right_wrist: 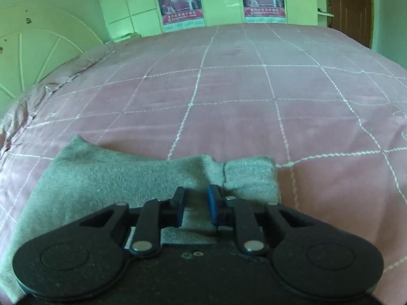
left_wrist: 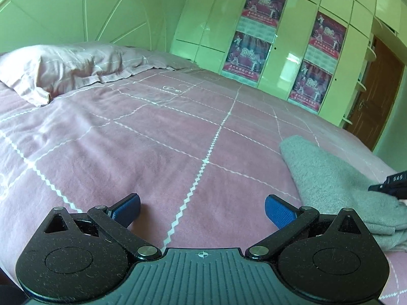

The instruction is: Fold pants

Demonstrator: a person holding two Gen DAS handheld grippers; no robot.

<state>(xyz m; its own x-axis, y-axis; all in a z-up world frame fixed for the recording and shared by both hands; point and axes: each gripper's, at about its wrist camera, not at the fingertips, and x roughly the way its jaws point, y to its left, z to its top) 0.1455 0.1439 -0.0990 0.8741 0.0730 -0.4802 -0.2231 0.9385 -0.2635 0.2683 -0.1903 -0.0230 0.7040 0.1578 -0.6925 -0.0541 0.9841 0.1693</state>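
The grey pants lie folded on the pink checked bedspread. In the right wrist view my right gripper hovers low over them with its blue pads a small gap apart, grey cloth showing between them; I cannot tell whether it grips the fabric. In the left wrist view the pants lie at the right. My left gripper is wide open and empty over bare bedspread, to the left of the pants. A black part of the right gripper shows at the right edge.
A pink pillow lies at the head of the bed, by the white headboard. Pale wardrobes with posters stand beyond the far edge of the bed. A brown door is at the right.
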